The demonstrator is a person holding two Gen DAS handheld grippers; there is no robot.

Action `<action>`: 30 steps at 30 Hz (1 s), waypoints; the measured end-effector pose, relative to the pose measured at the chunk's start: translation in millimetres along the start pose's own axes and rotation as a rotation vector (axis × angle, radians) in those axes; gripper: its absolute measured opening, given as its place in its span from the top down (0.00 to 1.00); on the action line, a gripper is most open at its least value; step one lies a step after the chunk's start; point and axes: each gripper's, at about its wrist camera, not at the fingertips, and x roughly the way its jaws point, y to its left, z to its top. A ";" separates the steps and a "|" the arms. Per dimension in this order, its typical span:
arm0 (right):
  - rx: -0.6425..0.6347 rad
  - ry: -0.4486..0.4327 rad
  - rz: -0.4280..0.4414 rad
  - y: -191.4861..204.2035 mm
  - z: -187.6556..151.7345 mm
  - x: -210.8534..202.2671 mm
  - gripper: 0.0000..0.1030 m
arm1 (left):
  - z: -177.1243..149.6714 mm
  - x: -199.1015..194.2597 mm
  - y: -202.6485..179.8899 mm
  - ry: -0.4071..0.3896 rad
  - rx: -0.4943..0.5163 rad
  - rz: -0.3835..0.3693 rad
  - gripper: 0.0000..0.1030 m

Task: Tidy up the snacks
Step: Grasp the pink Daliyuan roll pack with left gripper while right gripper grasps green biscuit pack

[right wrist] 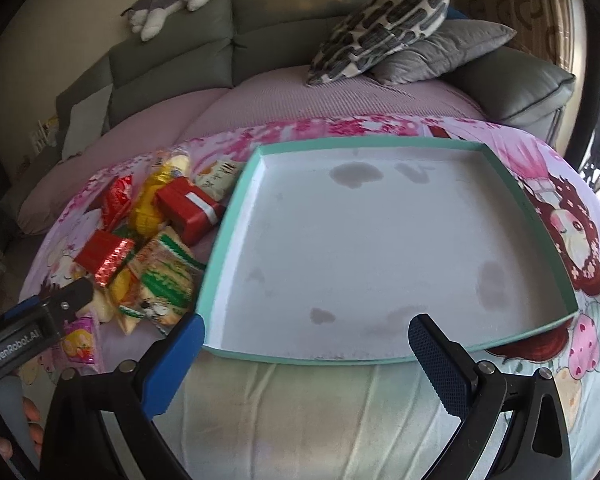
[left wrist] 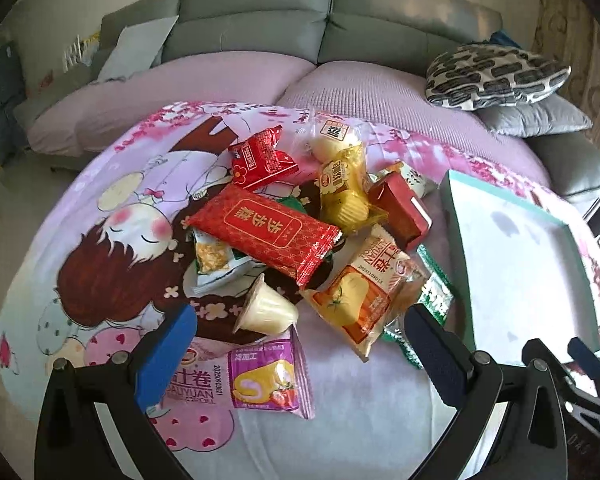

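Note:
A heap of wrapped snacks lies on a cartoon-print cloth. It holds a long red packet (left wrist: 266, 232), a small red packet (left wrist: 262, 158), yellow cakes (left wrist: 342, 192), a red box (left wrist: 400, 210), an orange bread bag (left wrist: 374, 286) and a jelly cup (left wrist: 266, 308). A pink roll packet (left wrist: 244, 376) lies nearest, between the fingers of my left gripper (left wrist: 300, 328), which is open and holds nothing. A shallow teal-rimmed tray (right wrist: 228, 236) with a bare white floor sits to the right of the heap (right wrist: 152, 248). My right gripper (right wrist: 306, 340) hangs open over the tray's near edge.
A grey sofa (left wrist: 256, 24) with a pink cover stands behind the table. A patterned cushion (right wrist: 380, 28) and a grey pillow (right wrist: 444, 54) lie at its right end, a plush toy (right wrist: 172, 0) on its back. A hand (right wrist: 28, 420) shows at lower left.

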 end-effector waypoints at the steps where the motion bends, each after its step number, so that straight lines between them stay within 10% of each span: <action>1: -0.005 -0.011 0.011 2.9 0.4 -2.0 0.00 | 1.0 -1.1 1.7 -0.006 -0.008 0.005 0.00; 14: -0.063 -0.038 0.144 45.1 7.2 -3.2 0.01 | 2.7 1.6 56.7 0.047 -0.186 0.090 0.00; 30: -0.157 0.076 0.216 85.9 11.5 24.9 0.30 | -18.4 40.4 51.7 0.241 -0.204 0.014 0.01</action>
